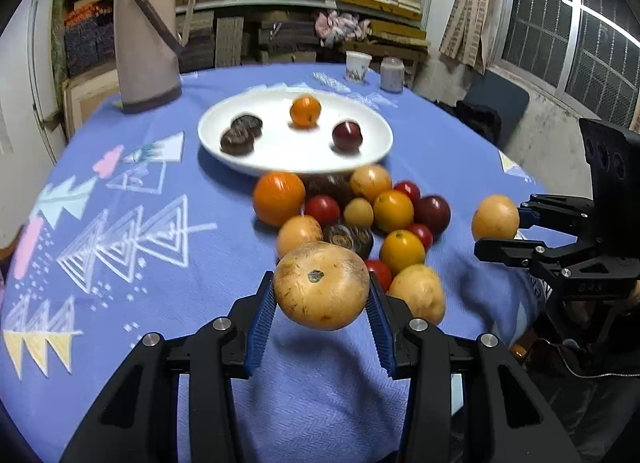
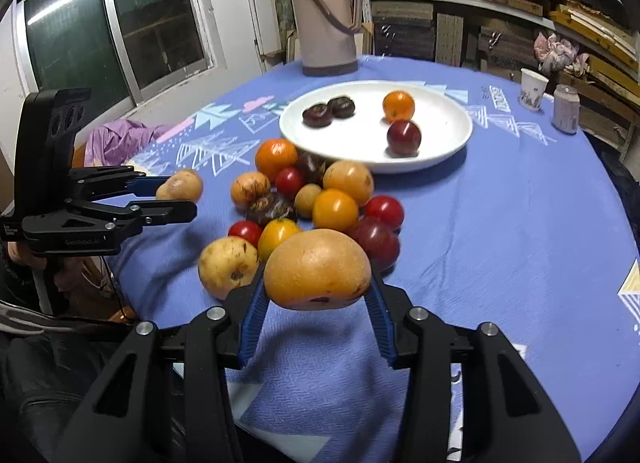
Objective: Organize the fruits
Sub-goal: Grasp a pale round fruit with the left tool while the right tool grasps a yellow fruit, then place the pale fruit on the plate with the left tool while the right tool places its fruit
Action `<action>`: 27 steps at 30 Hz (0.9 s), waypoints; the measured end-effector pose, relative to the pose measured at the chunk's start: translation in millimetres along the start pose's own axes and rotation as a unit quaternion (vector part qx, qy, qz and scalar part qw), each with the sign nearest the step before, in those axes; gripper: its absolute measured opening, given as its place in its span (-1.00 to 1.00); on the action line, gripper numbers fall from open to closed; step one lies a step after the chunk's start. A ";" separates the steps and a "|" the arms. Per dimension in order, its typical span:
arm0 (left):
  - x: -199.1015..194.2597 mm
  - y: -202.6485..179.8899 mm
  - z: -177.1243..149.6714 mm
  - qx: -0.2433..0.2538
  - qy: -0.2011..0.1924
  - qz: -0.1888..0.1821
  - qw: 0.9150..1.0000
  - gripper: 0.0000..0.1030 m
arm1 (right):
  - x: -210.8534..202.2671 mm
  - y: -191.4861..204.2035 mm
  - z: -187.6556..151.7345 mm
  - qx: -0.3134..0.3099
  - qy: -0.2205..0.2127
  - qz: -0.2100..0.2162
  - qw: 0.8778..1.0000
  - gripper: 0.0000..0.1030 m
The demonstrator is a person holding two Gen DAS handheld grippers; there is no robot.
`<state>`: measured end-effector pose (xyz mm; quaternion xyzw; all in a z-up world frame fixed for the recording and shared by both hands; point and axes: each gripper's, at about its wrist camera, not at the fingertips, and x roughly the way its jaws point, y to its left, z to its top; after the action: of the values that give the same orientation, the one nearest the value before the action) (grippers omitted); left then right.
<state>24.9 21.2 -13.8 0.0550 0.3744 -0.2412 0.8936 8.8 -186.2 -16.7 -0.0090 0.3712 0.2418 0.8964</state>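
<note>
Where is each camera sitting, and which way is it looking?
Left wrist: sits behind the left gripper, which holds a tan fruit, facing the white plate; the right gripper shows at right.
Right wrist: sits behind the right gripper, holding another tan fruit, facing the plate too; the left gripper shows at left.
Shared: plate, fruit pile, thermos, blue tablecloth.

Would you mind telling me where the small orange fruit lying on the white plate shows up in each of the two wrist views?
Left wrist view: the orange fruit sits at upper centre, at the far side of the white plate.
Right wrist view: the orange fruit is right of centre, upper part, on the plate.
Shared landmark: the tall beige flask behind the plate.
</note>
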 end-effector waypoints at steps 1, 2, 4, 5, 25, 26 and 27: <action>-1.8 0.4 1.8 -0.001 -0.003 0.002 1.000 -0.14 | -2.8 -1.9 2.0 0.002 -0.004 0.000 1.000 -0.13; -3.2 1.8 3.4 -0.002 -0.006 0.004 1.000 -0.14 | -4.3 -3.1 3.7 0.003 -0.007 -0.001 1.000 -0.13; -3.9 5.8 7.2 -0.006 -0.010 0.009 1.000 -0.14 | -8.4 -6.2 7.4 0.004 -0.014 -0.004 1.000 -0.13; -3.5 8.2 9.5 -0.009 -0.010 0.013 1.000 -0.14 | -10.9 -8.2 10.4 0.005 -0.019 -0.005 1.000 -0.13; 57.9 45.3 109.8 -0.024 -0.032 0.001 0.999 -0.13 | 25.2 -67.2 106.7 0.026 -0.042 -0.038 0.998 -0.12; 62.7 46.4 112.0 -0.024 -0.029 -0.001 0.999 -0.13 | 32.0 -70.5 110.6 0.027 -0.037 -0.037 0.998 -0.12; 67.6 47.2 114.1 -0.024 -0.025 -0.001 0.999 -0.13 | 38.1 -73.2 114.2 0.027 -0.032 -0.037 0.998 -0.12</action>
<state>161.3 4.4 16.7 0.0273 0.3576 -0.2350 0.9034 139.7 -212.2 28.5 0.0092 0.3483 0.1981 0.9161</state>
